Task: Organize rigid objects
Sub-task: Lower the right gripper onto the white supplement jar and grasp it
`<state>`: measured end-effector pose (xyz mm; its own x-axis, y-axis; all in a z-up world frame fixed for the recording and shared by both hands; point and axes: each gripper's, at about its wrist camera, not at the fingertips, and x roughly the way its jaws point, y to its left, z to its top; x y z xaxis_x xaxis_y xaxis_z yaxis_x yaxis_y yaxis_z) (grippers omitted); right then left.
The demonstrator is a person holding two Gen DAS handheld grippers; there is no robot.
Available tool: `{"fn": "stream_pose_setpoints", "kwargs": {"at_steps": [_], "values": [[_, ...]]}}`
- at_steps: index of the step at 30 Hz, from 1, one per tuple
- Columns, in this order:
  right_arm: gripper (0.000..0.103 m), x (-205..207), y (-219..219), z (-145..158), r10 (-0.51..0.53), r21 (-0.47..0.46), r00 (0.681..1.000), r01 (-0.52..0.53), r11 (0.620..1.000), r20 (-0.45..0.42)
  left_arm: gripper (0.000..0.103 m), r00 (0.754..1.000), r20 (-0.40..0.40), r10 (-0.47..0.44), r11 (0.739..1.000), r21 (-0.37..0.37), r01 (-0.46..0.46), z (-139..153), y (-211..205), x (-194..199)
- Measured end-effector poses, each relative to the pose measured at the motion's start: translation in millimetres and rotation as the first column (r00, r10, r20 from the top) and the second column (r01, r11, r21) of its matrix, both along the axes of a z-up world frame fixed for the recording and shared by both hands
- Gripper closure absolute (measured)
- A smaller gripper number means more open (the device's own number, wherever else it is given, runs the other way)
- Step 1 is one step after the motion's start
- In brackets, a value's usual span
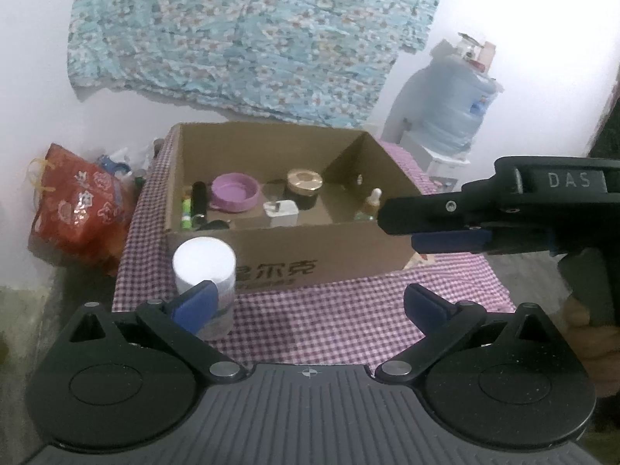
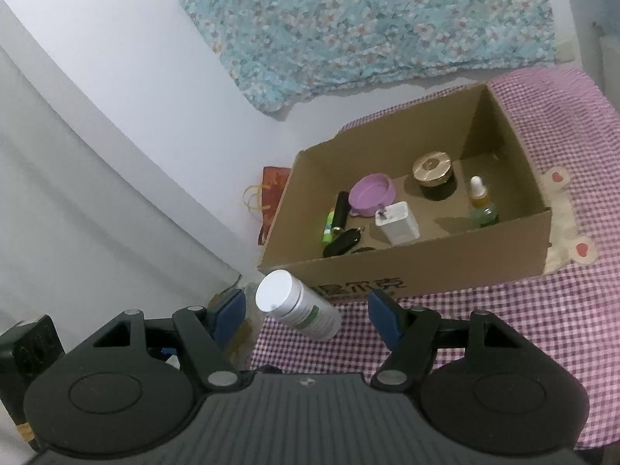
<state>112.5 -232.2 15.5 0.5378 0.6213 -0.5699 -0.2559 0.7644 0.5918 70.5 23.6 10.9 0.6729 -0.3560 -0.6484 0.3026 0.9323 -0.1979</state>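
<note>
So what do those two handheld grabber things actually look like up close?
Both match. The left gripper and the right gripper each have a grey ribbed body, two round black discs, black linkage arms with silver pins, and blue pads on the fingers. Seen from the side, the right one is black with a pistol-style handle and white letters "DAS". No cables or sleeves show.

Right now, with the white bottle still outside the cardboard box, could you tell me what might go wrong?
1. The white bottle stands by the table's corner; a nudge from either open gripper could tip it off.
2. It looks close to the cardboard box wall, so a finger may catch there.
3. Dropped in carelessly, it might topple the dropper bottle.
</note>
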Motion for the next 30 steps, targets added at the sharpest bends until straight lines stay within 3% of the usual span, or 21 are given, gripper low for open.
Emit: {"fn": "stream_pose_setpoints", "kwargs": {"at_steps": [17, 30], "values": [[0.031, 9, 17, -6, 0.010, -0.027, 0.999, -0.011, 1.000, -0.038, 0.000, 0.999, -0.004, 0.042, 0.999, -0.003, -0.042, -12, 20, 8], [0.032, 41, 34, -23, 0.034, 0.031, 0.997, -0.032, 0.999, -0.076, 0.003, 0.993, 0.053, 0.110, 0.991, 0.070, -0.114, -25, 23, 30]]}}
